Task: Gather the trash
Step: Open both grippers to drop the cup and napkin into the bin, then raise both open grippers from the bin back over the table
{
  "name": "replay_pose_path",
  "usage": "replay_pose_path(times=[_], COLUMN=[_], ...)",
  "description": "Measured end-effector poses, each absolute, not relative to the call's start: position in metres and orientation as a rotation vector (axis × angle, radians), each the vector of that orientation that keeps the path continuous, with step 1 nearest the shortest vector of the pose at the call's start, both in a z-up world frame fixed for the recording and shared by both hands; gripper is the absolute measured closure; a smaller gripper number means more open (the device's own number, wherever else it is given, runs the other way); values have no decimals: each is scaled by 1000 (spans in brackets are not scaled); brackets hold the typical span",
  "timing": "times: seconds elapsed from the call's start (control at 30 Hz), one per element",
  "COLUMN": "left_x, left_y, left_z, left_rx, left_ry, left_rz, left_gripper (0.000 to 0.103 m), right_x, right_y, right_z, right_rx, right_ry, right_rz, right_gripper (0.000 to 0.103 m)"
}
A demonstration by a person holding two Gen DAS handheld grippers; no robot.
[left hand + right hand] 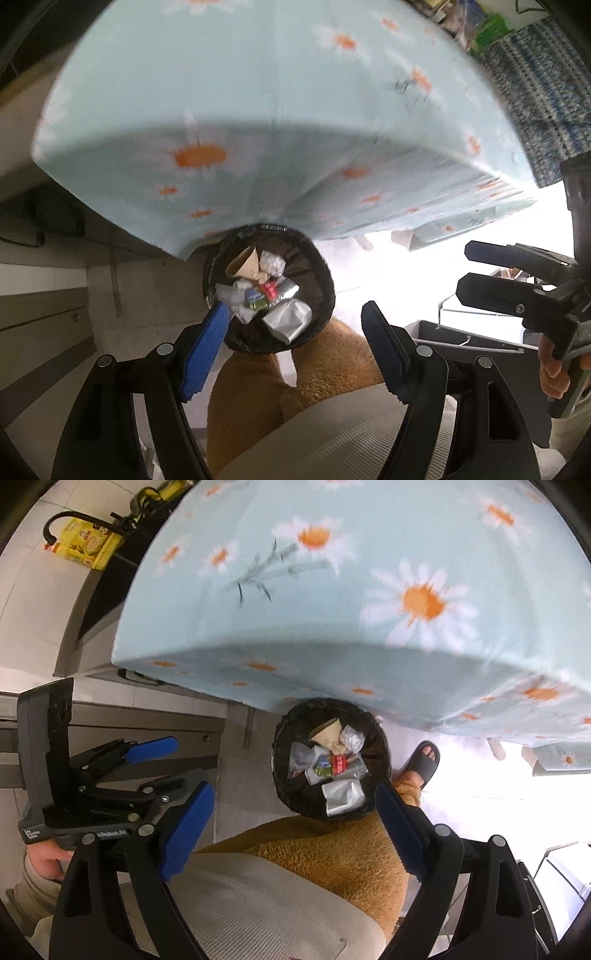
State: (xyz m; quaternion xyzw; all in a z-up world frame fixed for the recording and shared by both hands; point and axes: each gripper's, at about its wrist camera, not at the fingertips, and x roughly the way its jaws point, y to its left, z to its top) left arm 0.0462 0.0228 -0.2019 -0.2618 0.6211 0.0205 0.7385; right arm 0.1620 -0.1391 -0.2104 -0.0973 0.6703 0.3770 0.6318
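Below, full trash bin (330,758), both grippers spread, empty.

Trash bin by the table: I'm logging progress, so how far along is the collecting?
Mostly done, it seems. The trash bin already holds a paper cup, crumpled plastic and wrappers. Both tongs, left and right, are open and empty. The visible daisy tablecloth shows no trash left; unseen areas can't be judged.

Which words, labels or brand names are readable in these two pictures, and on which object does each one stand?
None can be read for certain.
White label on the left claw body: too small and blurred.
Yellow box print: blurred.
Wrappers in the trash bin: too small.
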Motion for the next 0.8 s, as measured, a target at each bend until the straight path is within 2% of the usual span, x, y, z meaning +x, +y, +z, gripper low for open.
replay_pose_path(times=[0.63,0.7,0.8], left_x=[71,78,87], left_y=[59,66,73], left_z=[-119,-114,-106], left_rx=[-578,-585,-589], left_ry=[1138,1122,1101], left_rz=[21,41,81], left_gripper=[31,31,31], right_x=[185,199,218], right_y=[-121,-116,-105], right_z=[-115,-105,-90], right_rx=[-293,-294,-314], right_ry=[1290,1256,1209], right_rz=[846,856,889], right_gripper=[17,22,23])
